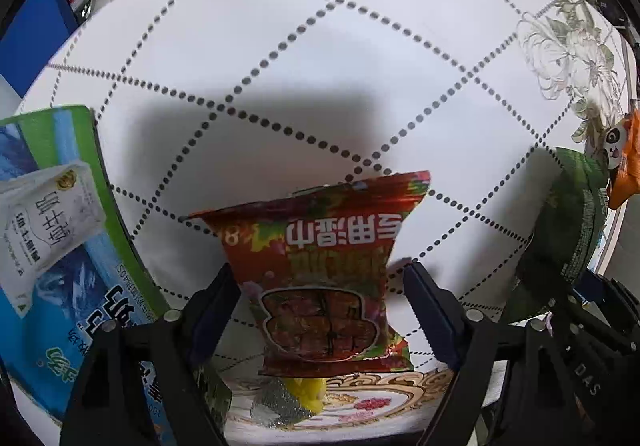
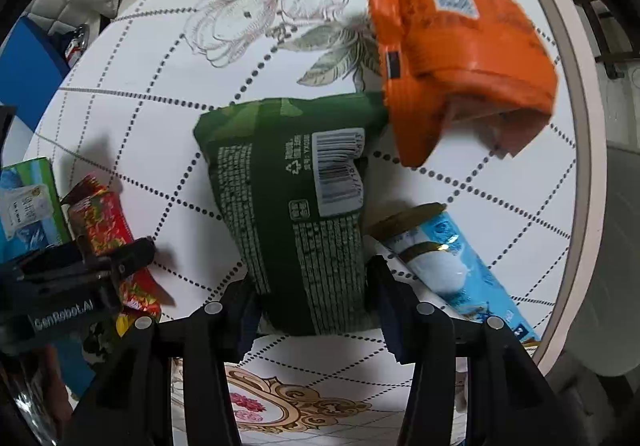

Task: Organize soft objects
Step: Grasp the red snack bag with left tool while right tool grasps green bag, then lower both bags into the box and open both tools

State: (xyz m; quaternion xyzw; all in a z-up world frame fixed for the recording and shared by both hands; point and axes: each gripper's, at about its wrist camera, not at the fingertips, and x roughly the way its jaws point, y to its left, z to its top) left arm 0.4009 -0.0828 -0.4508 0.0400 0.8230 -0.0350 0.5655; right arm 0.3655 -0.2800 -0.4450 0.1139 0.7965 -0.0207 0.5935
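**2 packs in 2 grips**

My left gripper [image 1: 320, 286] is closed on the red pack [image 1: 320, 266], fingers pinching its sides and holding it above the table [image 1: 360, 26]. Beside it on my left lies the blue-green pack [image 1: 60, 226]. My right gripper [image 2: 312, 286] clamps the green bag [image 2: 292, 198]. The blue pack [image 2: 452, 258] lies just right; the orange bag [image 2: 460, 58] lies beyond, touching the green bag's far corner.

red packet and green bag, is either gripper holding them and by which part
Left gripper clamps the red packet across its middle, lifted. Right gripper grips the green bag by its lower sides.
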